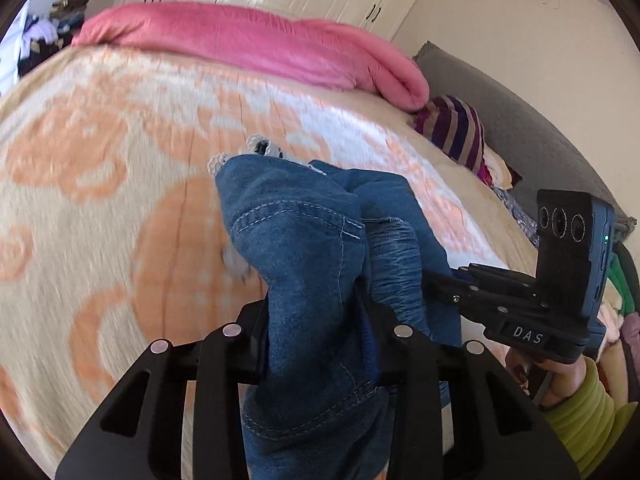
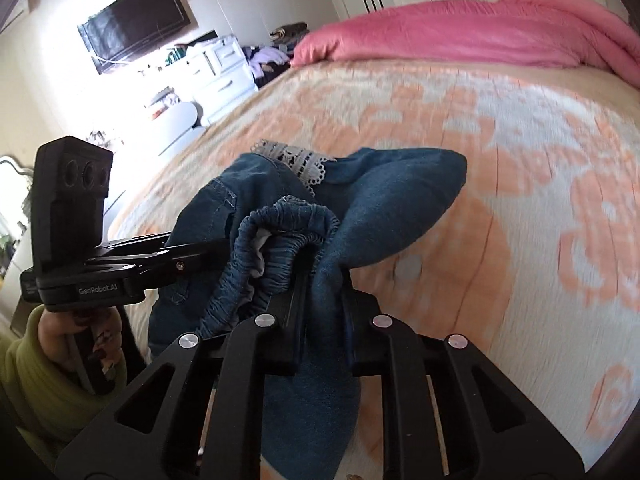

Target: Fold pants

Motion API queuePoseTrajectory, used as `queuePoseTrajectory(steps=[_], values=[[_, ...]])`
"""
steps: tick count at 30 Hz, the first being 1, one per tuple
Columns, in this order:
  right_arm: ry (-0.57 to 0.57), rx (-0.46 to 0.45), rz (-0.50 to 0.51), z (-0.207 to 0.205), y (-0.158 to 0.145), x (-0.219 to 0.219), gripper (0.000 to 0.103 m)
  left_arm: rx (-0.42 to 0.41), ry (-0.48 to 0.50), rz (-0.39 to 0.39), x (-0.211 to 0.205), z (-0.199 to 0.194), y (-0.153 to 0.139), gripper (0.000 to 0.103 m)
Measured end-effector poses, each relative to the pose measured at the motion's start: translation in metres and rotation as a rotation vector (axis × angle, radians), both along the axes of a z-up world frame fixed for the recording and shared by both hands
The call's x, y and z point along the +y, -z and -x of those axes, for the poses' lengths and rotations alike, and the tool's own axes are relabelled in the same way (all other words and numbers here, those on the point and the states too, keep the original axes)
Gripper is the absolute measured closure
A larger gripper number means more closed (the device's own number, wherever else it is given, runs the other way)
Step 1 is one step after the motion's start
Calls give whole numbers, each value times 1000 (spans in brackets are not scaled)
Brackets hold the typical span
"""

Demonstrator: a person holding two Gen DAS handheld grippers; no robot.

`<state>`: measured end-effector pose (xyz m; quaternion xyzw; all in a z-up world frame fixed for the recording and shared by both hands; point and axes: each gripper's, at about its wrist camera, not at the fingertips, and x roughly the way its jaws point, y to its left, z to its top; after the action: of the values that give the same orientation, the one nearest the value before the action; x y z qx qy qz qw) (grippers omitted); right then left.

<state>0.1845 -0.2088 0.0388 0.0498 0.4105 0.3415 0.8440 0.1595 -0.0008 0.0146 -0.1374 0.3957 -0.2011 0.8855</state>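
The blue denim pants hang bunched between both grippers above the bed; they have an elastic waistband and white lace trim. My left gripper is shut on a fold of the pants, which drape over and through its jaws. My right gripper is shut on the pants next to the gathered waistband. In the left wrist view the right gripper comes in from the right, pinching the same bundle. In the right wrist view the left gripper comes in from the left, also on the denim.
Below lies a bed with an orange and cream patterned blanket. A pink duvet lies rolled along its far side. A striped pillow and grey headboard are at the right. A white dresser and wall TV stand beyond the bed.
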Motion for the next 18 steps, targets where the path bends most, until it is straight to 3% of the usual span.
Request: queuePoseTrajectory(steps=[5, 10, 13, 16, 17, 18], values=[[23, -3, -17, -31, -1, 6, 94, -4, -18, -7, 5, -28, -2, 70], [26, 32, 7, -50, 17, 13, 91, 34, -31, -22, 8, -47, 17, 68], [42, 53, 39, -52, 31, 15, 87, 53, -38, -26, 9, -52, 30, 59], [79, 74, 99, -52, 46, 13, 81, 65, -40, -51, 9, -53, 40, 51], [89, 82, 113, -52, 51, 11, 74, 74, -43, -65, 9, -53, 43, 49], [112, 96, 137, -51, 56, 9, 58, 80, -43, -69, 9, -54, 46, 48]])
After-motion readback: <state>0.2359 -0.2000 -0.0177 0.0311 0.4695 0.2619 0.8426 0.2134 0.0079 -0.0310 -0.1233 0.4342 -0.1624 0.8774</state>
